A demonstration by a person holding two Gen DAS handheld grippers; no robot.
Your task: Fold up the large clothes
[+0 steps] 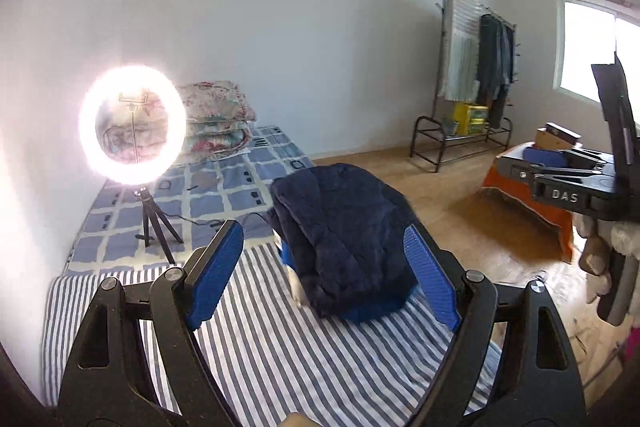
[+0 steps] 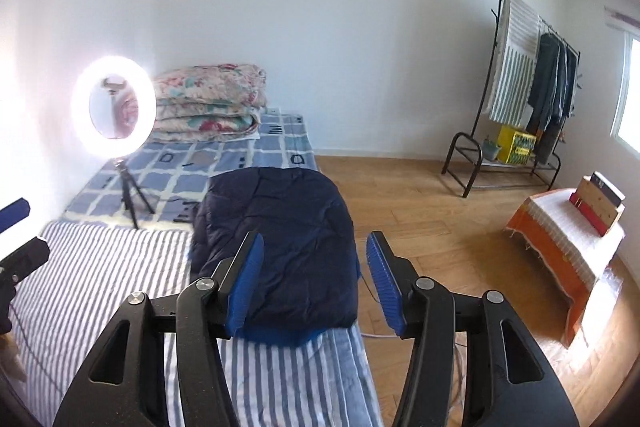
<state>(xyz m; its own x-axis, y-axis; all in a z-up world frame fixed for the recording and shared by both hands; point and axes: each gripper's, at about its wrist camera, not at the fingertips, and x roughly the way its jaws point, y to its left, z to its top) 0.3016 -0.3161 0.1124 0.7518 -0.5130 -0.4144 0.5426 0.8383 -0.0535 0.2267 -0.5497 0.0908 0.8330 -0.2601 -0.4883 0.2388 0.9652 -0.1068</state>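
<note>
Two mattresses lie along the white wall: a striped mattress (image 2: 120,267) close to the cameras and a checked mattress (image 2: 200,163) behind it. On the striped one, at its far right part, lies the dark blue jacket (image 2: 280,247), folded into a thick bundle and touching no gripper. A pile of flowered blankets (image 2: 210,103) sits at the far end of the checked mattress. A clothes rack (image 2: 528,87) stands by the far wall, and a low orange table (image 2: 560,247) is on the wooden floor. A lit ring lamp (image 2: 114,103) stands on a small tripod. The left gripper (image 1: 320,275) has its fingers wide apart and empty. The right gripper (image 2: 316,283) is also spread, holding nothing.
</note>
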